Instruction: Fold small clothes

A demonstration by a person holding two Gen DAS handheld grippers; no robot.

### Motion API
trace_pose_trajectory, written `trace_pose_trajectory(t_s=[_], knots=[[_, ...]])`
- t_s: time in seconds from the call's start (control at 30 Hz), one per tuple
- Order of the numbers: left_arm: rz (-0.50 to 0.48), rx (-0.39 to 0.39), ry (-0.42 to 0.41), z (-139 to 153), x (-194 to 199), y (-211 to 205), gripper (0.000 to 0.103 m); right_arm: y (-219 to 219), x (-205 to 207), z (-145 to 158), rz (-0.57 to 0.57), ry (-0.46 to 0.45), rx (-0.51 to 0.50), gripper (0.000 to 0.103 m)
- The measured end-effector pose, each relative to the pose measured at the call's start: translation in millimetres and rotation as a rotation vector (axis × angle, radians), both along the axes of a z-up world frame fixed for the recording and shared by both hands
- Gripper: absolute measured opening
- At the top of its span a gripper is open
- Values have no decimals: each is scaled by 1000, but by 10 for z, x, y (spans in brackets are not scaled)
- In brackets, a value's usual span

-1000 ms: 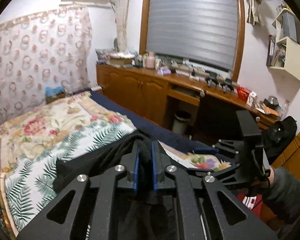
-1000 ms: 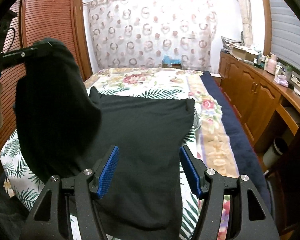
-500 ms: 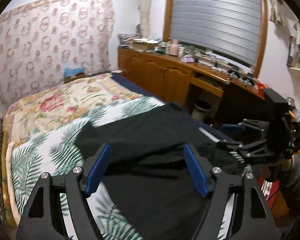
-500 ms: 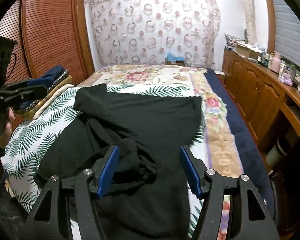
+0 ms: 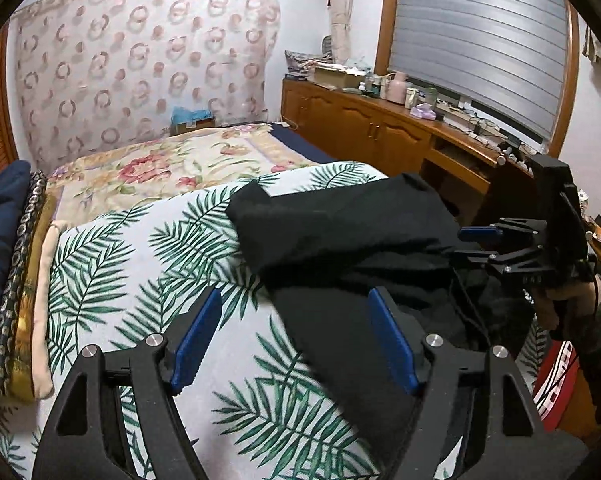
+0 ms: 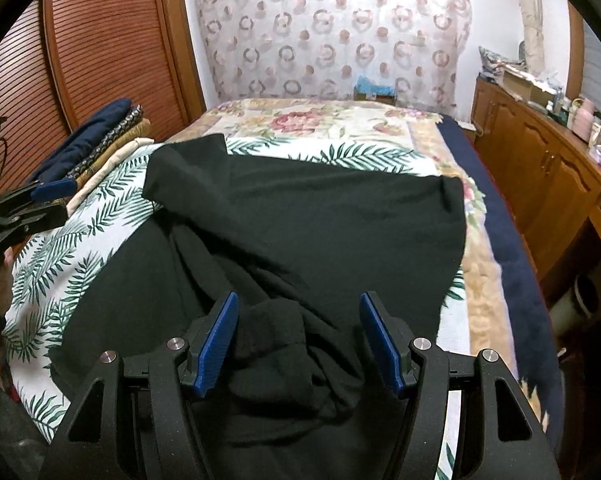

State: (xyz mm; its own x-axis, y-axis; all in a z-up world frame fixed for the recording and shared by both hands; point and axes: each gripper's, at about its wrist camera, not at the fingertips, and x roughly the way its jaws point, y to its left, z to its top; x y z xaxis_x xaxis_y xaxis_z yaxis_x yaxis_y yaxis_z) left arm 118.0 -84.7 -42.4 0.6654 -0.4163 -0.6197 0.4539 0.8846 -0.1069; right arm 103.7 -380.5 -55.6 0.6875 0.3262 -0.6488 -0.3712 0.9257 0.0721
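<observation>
A black garment (image 6: 320, 232) lies spread on the palm-leaf bed cover (image 6: 60, 248), with a bunched fold near its front edge. In the left wrist view the garment (image 5: 340, 232) fills the right half of the bed. My left gripper (image 5: 292, 336) is open, hovering over the garment's left edge and the cover, with nothing pressed between its blue pads. My right gripper (image 6: 298, 340) is open above the bunched fold, pads apart from the cloth. Each gripper shows in the other's view: the right gripper (image 5: 484, 244) at the right, the left gripper (image 6: 40, 200) at the left.
Folded cloths (image 6: 100, 136) are stacked along the bed's left side. A wooden cabinet run (image 5: 380, 132) with clutter on top stands to the right of the bed. A wooden wardrobe door (image 6: 100, 40) stands behind the stack. A patterned curtain (image 6: 332, 28) hangs behind the bed.
My left gripper let go of the raised black cloth, opened and sank toward the bed. The cloth dropped into a bunched fold on the garment. My right gripper moved in over that fold.
</observation>
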Motion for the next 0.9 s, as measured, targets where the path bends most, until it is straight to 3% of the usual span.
trace_pose_trajectory(t_s=[0.3, 0.4, 0.47, 0.53, 0.57, 0.9], knots=[[12, -6, 15, -91, -15, 30, 76, -105, 18, -31, 28, 64, -1, 61], [17, -2, 13, -99, -14, 40, 76, -101, 14, -7, 40, 59, -7, 51], [19, -2, 13, -109, -18, 43, 76, -108, -15, 3, 51, 48, -14, 30], [20, -3, 14, -114, -20, 42, 76, -111, -47, 26, 61, 34, -15, 15], [20, -3, 14, -119, -22, 47, 76, -117, -74, 49, 69, 22, -11, 13], [19, -7, 10, -119, -34, 44, 76, -275, -626, 514, 73, -147, 47, 10]])
